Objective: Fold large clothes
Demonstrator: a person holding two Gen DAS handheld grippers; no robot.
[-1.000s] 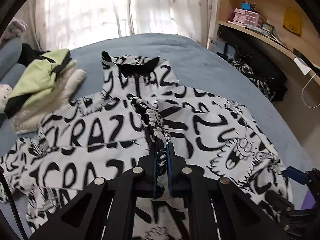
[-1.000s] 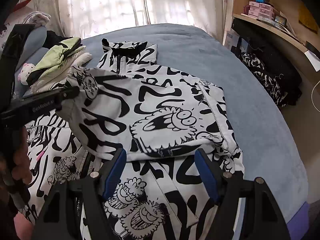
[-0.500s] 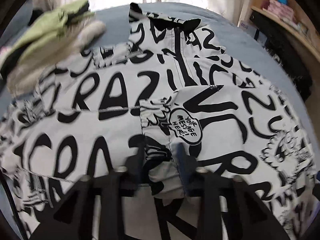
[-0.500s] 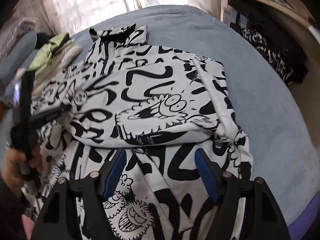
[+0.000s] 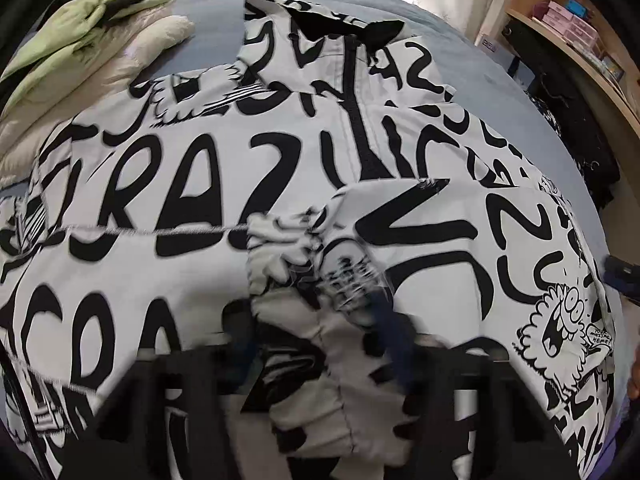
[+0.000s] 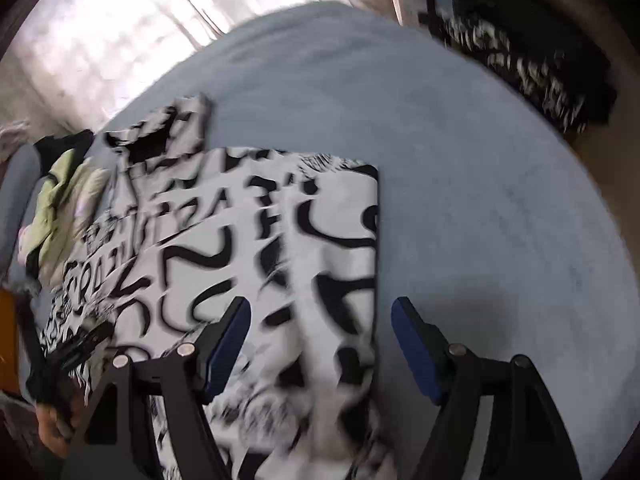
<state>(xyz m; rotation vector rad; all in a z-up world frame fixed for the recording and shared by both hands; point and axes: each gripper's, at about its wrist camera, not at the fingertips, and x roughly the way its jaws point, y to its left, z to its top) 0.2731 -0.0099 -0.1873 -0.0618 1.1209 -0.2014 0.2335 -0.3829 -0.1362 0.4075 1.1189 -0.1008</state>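
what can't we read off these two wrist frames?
- Left gripper, left wrist view: motion blur smears the fingers. The jaws are closing with the jacket cuff between them; contact is unclear.
- Jacket hem, both views: cut off by the bottom edge and hidden behind the grippers.
- Jacket print, right wrist view: blurred, unreadable.
- Dark pile by the bed, right wrist view: blurred, no telling what it is.

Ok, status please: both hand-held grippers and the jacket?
Left hand-held gripper closing around jacket cuff. Right hand-held gripper open, empty. Green clothes beside jacket.
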